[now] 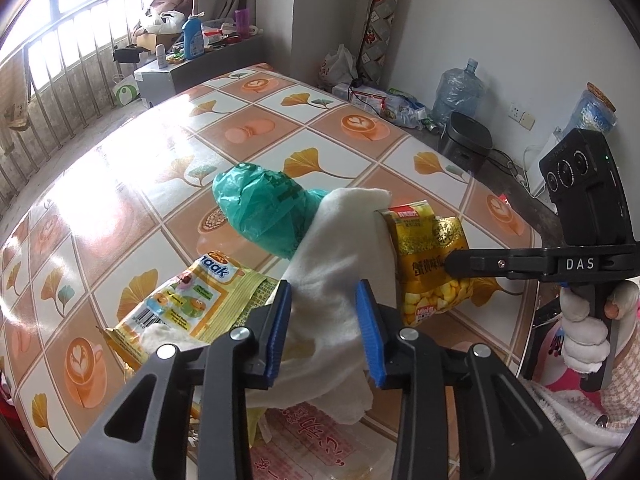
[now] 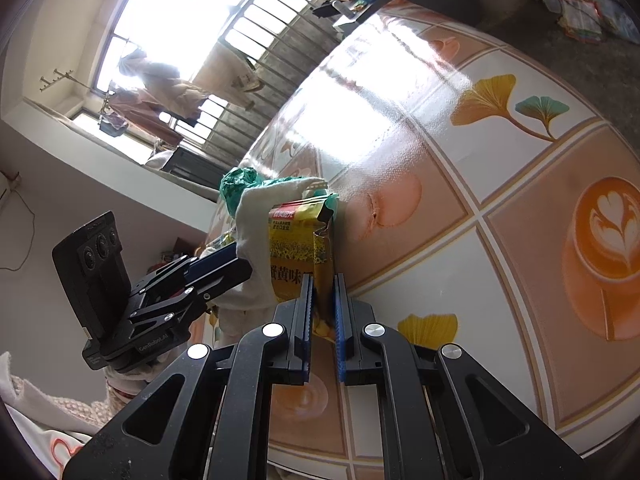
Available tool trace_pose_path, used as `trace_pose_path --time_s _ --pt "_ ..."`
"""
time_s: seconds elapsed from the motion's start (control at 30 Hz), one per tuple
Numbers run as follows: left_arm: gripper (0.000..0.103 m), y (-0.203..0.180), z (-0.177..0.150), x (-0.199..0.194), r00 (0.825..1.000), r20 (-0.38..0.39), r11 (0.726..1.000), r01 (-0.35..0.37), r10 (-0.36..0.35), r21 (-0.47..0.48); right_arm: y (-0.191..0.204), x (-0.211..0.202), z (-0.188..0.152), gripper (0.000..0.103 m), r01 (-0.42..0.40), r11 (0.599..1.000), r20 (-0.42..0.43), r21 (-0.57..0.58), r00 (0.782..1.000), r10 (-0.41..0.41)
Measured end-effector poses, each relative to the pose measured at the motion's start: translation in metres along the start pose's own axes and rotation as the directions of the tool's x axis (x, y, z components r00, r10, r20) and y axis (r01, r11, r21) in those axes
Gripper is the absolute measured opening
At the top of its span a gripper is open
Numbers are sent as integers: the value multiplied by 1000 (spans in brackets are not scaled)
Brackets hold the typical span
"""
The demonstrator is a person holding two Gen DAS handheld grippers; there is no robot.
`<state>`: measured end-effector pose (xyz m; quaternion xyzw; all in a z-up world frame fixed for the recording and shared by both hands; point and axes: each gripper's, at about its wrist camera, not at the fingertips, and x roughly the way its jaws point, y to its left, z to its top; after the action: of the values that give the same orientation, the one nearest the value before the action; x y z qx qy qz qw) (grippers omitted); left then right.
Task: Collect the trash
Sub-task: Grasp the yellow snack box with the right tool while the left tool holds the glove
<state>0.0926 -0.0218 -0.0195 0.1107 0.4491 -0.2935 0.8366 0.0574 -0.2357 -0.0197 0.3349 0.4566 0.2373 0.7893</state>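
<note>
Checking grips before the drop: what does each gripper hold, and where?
Right gripper pinches the yellow foil snack packet by its lower edge. Left gripper clamps the white cloth mid-fold.

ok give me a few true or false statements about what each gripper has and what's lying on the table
1. The right gripper is shut on the yellow snack packet. True.
2. The left gripper has the white cloth between its blue pads. True.
3. The green plastic bag hangs from the right gripper. False: it sits bunched up beside the white cloth, and the right gripper holds only the yellow snack packet.
4. The table has a plain white top. False: its cover is printed with ginkgo leaves and coffee cups.
5. A pale yellow wrapper with a barcode lies on the table near the left gripper. True.
</note>
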Motion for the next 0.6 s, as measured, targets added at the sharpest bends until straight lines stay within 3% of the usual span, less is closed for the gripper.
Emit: trace_pose_path --time_s 0.5,0.6 --pt "31 2 0 -1 1000 2 1000 3 -3 -4 0 -1 0 8 0 1000 1 -2 1000 0" --pt "30 5 0 -3 999 2 999 32 -32 -31 1 -3 2 8 -16 1000 11 -3 1000 16"
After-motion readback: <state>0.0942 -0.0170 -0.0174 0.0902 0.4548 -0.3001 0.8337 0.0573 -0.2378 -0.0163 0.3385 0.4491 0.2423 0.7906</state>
